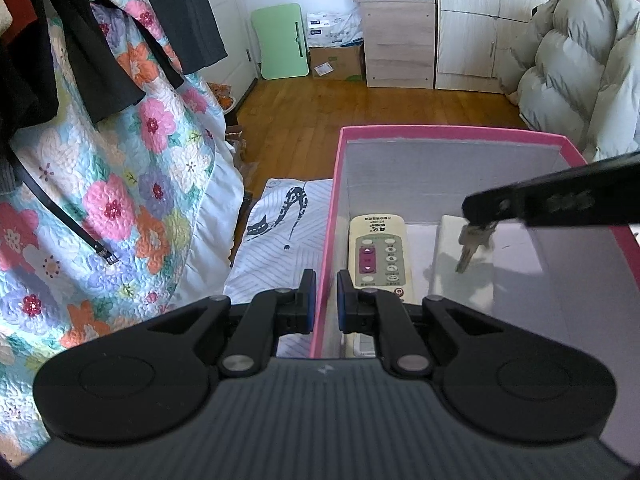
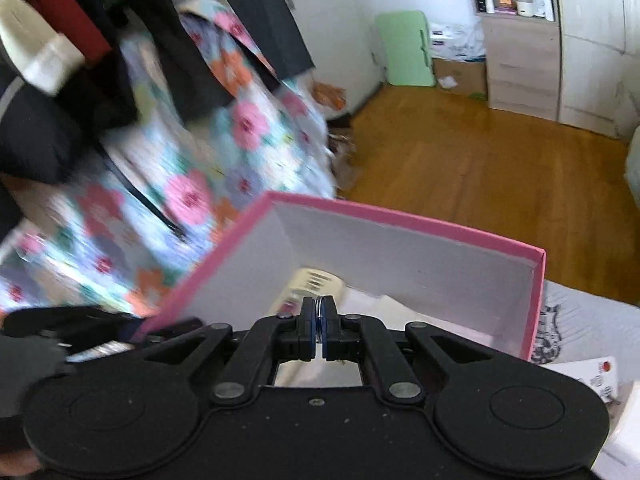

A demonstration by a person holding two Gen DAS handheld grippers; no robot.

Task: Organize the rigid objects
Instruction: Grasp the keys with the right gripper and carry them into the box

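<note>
Left claw (image 1: 323, 296) straddles the near left wall of the pink box (image 1: 440, 133), one blue-padded finger outside and one inside, pinching that pink wall between them. To its left a floral quilt (image 1: 120, 184) hangs down with dark garments (image 1: 100, 52) draped over it, and a black strap with a buckle (image 1: 72, 226) trails across the flowers. Just outside the box lies a white striped cloth printed with a cat (image 1: 280, 232).

Inside the box, against the left wall, a cream remote control (image 1: 378, 254) lies flat with its buttons up. Right of it rests a white flat item (image 1: 448, 276), and above that a set of keys (image 1: 472, 246) dangles from the tip of the right claw (image 1: 486, 210), which reaches in over the right rim. The keys hang clear of the box floor, casting a shadow below them.

From the right wrist view, the right claw (image 2: 319, 320) is pressed together on a thin metal ring seen edge-on between its blue pads (image 2: 329, 316), with the box's grey interior (image 2: 400, 264) and the remote control (image 2: 316, 284) ahead of it. The left claw shows blurred at the box's left corner (image 2: 120, 330).

Beyond the box lie a wooden floor (image 1: 360, 108), a green folding board (image 1: 282, 40) against the wall, a wooden cabinet (image 1: 400, 40), and a puffy pale coat (image 1: 572, 64) at far right.
</note>
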